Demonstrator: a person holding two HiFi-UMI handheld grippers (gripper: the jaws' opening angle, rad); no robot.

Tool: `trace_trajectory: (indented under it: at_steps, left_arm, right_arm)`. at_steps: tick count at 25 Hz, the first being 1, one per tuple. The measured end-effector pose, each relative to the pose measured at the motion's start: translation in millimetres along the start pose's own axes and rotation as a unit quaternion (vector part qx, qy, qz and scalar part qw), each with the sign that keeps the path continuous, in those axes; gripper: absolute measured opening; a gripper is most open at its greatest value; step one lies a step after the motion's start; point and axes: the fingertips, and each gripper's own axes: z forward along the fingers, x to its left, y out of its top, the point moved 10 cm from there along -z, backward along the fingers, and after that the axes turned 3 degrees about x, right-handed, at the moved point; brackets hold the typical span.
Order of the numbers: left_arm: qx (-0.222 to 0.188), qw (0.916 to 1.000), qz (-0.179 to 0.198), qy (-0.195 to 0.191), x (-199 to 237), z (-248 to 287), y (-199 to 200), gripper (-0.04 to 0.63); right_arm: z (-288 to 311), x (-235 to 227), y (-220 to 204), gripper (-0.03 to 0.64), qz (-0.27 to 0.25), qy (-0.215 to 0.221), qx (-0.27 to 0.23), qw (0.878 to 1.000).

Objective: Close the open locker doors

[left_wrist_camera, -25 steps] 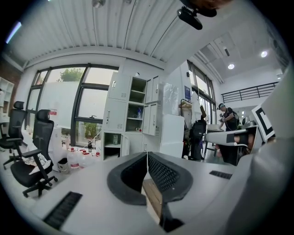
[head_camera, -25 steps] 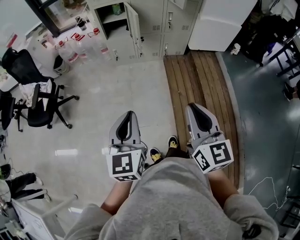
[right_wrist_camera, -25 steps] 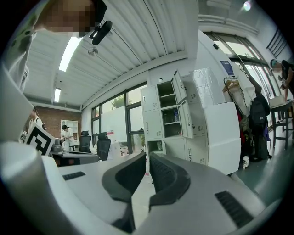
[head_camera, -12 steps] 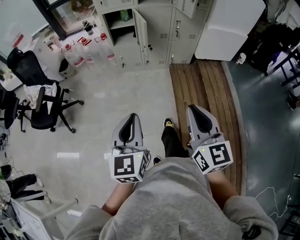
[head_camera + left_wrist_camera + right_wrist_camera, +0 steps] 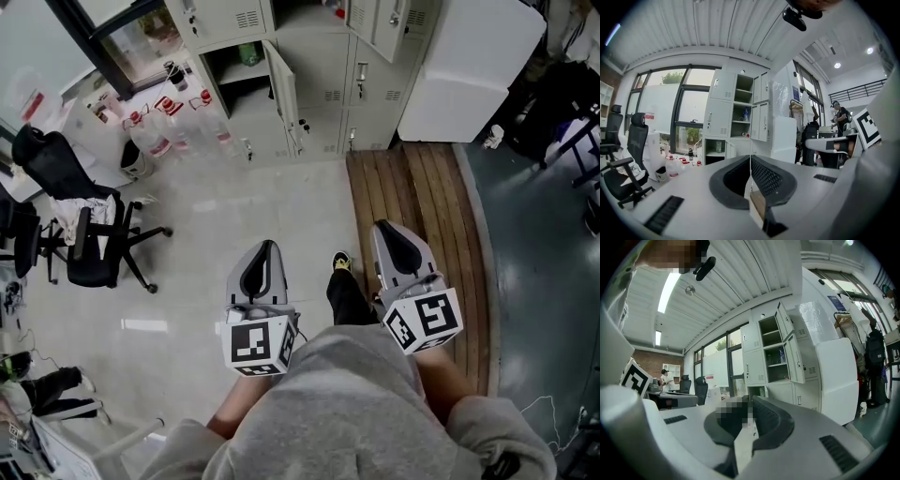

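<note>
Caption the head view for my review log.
Person faces the lockers, doors open, left gripper and right gripper both shut.

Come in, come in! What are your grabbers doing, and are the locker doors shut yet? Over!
Left gripper shut, empty; right gripper shut, empty. Locker doors open, well ahead. Nothing in the path; office chair off to the left.

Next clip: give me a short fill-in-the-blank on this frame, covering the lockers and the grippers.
The left gripper and the right gripper both have their jaws ___, holding nothing.
The lower locker door stands ___.
The office chair at the left is ___ in colour.
The right gripper hangs over ___ floorboards.
Missing words: shut; open; black; wooden.
</note>
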Motion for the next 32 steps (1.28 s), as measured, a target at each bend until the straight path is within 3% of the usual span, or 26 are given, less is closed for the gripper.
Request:
trace_trajectory:
  at_steps: [6, 22, 29, 32]
  left_arm:
    - [0.011, 0.9999, 0.007, 0.000, 5, 68, 21, 0.017]
    - [0.043, 0.9983, 0.037, 0.007, -7, 193, 63, 0.017]
    - [0.050, 0.9974, 0.052, 0.008, -10, 234, 77, 0.017]
    - [0.047, 0.9973, 0.056, 0.011, -9, 255, 87, 0.017]
  right_arm:
    - [46, -53, 20, 0.046, 0.004, -0.012, -0.008, 1.000]
    - [97, -188, 99, 0.046, -0.065, -0.046, -0.033, 0.996]
    - [121, -230, 111, 0.046, -0.101, -0.067, -0.045, 0.992]
    - [138, -242, 117, 0.046, -0.094, -0.064, -0.046, 0.992]
